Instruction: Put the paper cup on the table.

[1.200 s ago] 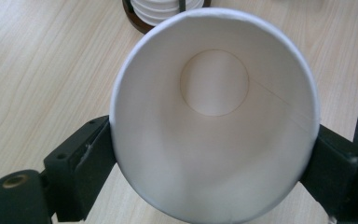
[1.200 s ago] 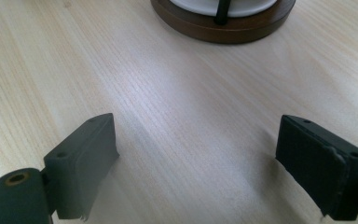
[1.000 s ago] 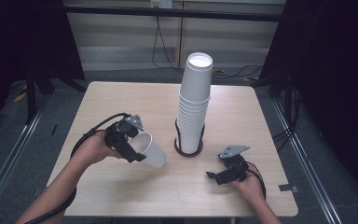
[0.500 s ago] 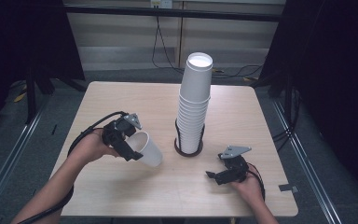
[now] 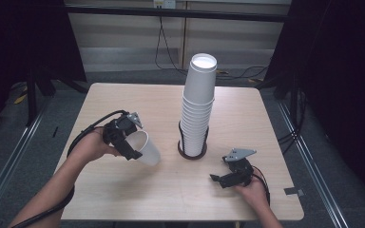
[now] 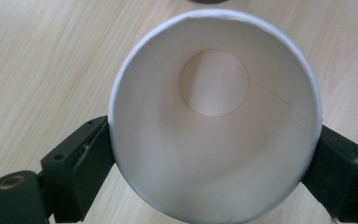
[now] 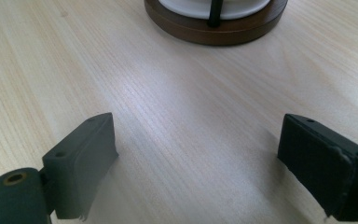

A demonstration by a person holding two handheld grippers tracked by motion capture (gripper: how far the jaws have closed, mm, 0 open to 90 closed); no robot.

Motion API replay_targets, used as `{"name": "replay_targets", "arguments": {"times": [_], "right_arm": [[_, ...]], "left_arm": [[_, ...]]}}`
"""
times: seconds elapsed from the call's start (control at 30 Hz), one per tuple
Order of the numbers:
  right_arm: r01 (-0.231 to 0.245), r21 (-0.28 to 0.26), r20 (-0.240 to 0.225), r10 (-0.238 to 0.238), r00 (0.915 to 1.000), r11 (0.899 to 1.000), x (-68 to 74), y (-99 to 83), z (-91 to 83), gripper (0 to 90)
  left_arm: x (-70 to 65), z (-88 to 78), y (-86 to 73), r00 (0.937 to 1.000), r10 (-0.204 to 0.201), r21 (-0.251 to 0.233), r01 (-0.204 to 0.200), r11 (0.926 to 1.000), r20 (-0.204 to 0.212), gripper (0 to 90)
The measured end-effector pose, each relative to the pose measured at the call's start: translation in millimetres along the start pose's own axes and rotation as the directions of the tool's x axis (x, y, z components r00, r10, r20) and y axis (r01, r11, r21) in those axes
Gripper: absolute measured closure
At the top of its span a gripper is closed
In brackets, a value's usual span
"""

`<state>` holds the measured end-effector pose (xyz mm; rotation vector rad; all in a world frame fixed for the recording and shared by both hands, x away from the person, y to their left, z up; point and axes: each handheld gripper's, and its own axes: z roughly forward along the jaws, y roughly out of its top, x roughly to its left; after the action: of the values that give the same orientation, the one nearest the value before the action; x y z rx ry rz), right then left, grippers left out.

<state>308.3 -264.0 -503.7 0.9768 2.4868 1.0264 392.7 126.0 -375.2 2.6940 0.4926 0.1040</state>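
So on the left side of the table (image 5: 123, 199), the left gripper (image 5: 129, 140) has a single white paper cup (image 5: 145, 147) across its rim, one jaw on each side. In the left gripper view you look straight down into the cup (image 6: 214, 116), mouth toward the camera, base pointing away toward the table. The jaws have just been opening a bit with the cup between them, though the pads look like they're touching the rim on both sides. The cup sits just left of the tall cup stack (image 5: 198, 104) in its dark round holder (image 5: 192, 153), not touching it.

My take: this looks like setting the cup down. I'd get the base flat on the wood before spreading the jaws all the way, otherwise it'll tip or roll. Ease off evenly so neither pad drags the rim sideways, and keep clear of the stack.

Over on the right, the right gripper (image 5: 228, 175) rests low by the table, jaws spread wide with nothing between them.
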Motion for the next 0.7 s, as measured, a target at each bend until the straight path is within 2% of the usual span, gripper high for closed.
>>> {"name": "replay_targets", "arguments": {"times": [0.03,0.13,0.2,0.3,0.37,0.43,0.47,0.7], "right_arm": [[0.0,0.0,0.0,0.0,1.0,1.0,0.0,0.0,0.0,10.8],[0.0,0.0,0.0,0.0,1.0,1.0,0.0,0.0,0.0,10.8],[0.0,0.0,0.0,0.0,1.0,1.0,0.0,0.0,0.0,10.8],[0.0,0.0,0.0,0.0,1.0,1.0,0.0,0.0,0.0,10.8],[-0.001,0.0,0.0,0.001,1.0,1.0,0.0,0.0,0.0,10.8],[-0.001,0.0,0.0,0.001,1.0,1.0,0.0,0.0,0.0,10.8],[0.0,0.0,0.0,0.0,1.0,1.0,0.0,0.0,0.0,10.8],[-0.002,0.0,0.0,0.002,1.0,1.0,0.1,-0.1,0.0,10.8]], "left_arm": [[0.9,0.5,-0.2,1.0,0.004,0.015,-0.004,0.9999,-0.001,10.5],[1.0,3.7,-1.4,0.9998,-0.016,0.012,0.016,0.9998,-0.013,10.2],[3.4,4.5,-1.4,0.9998,0.002,0.031,-0.002,0.9995,-0.018,9.9],[3.2,7.3,-1.8,0.9998,-0.007,0.042,0.008,0.9991,-0.017,9.4],[2.8,9.1,-1.7,0.9996,-0.019,0.039,0.02,0.9991,-0.018,9.3],[4.0,9.9,-1.2,0.9997,-0.01,0.042,0.011,0.9991,-0.022,9.2],[4.0,10.3,-0.9,0.9995,-0.024,0.04,0.025,0.9989,-0.022,9.2],[4.7,14.1,1.3,0.9996,-0.01,0.069,0.012,0.9975,-0.028,8.9]]}}
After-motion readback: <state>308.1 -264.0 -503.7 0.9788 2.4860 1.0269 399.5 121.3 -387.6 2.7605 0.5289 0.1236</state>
